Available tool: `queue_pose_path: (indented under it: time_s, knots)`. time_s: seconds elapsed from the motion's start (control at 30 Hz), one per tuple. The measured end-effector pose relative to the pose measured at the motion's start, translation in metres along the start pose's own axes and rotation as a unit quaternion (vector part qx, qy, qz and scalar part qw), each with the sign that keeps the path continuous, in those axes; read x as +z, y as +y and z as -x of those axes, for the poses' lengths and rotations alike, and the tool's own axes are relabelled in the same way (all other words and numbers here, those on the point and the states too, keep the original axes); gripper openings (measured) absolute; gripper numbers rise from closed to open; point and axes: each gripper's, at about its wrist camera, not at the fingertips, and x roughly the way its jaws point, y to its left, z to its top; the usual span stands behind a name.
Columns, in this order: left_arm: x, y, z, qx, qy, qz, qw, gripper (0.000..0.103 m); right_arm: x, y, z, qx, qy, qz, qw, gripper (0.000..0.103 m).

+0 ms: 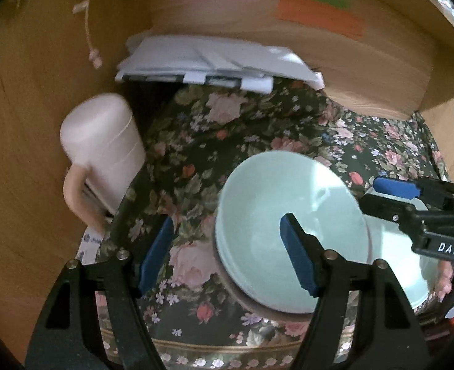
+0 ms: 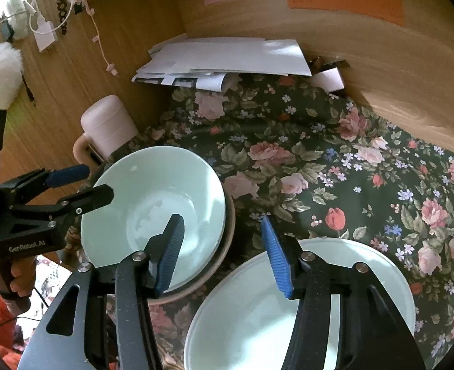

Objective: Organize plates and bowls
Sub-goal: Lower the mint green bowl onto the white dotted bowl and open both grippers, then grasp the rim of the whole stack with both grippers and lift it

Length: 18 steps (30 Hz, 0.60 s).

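Note:
A pale green bowl (image 1: 288,215) (image 2: 153,203) sits nested in a brownish dish (image 1: 230,286) (image 2: 228,237) on the floral cloth. My left gripper (image 1: 227,254) (image 2: 85,186) straddles the bowl's left rim, one pad inside and one outside. It is open, with neither pad pressing. My right gripper (image 2: 224,256) (image 1: 381,197) straddles the opposite rim the same way, open, with a gap on each side. A pale green plate (image 2: 242,323) (image 1: 393,246) lies flat beside the bowl, under the right gripper's outer finger.
A pink lidded mug (image 1: 103,151) (image 2: 106,123) stands by the wooden side wall, close to the bowl. A pile of white papers (image 1: 208,58) (image 2: 227,55) lies at the back. Wooden panels close in the back and sides. The floral cloth (image 2: 365,185) extends bare to the right.

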Motion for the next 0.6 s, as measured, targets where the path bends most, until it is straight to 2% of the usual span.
queue_pose_path:
  time_s: [0.23, 0.47, 0.53, 0.6]
  knots:
    - [-0.018, 0.009, -0.02, -0.044, 0.052, 0.033, 0.9971, 0.072, -0.003, -0.002, -0.024, 0.004, 0.033, 0.0, 0.999, 0.05]
    - [-0.024, 0.007, -0.028, -0.073, 0.064, 0.041, 0.9944, 0.071, -0.004, 0.005, -0.043, 0.012, 0.066, 0.009, 0.998, 0.05]
    - [-0.024, 0.008, -0.03, -0.082, 0.067, 0.045, 0.9934, 0.069, -0.005, 0.007, -0.049, 0.016, 0.078, 0.012, 0.997, 0.05]
    - [-0.025, 0.01, -0.033, -0.09, 0.071, 0.05, 0.9921, 0.06, -0.005, 0.009, -0.055, 0.017, 0.087, 0.015, 0.996, 0.05]
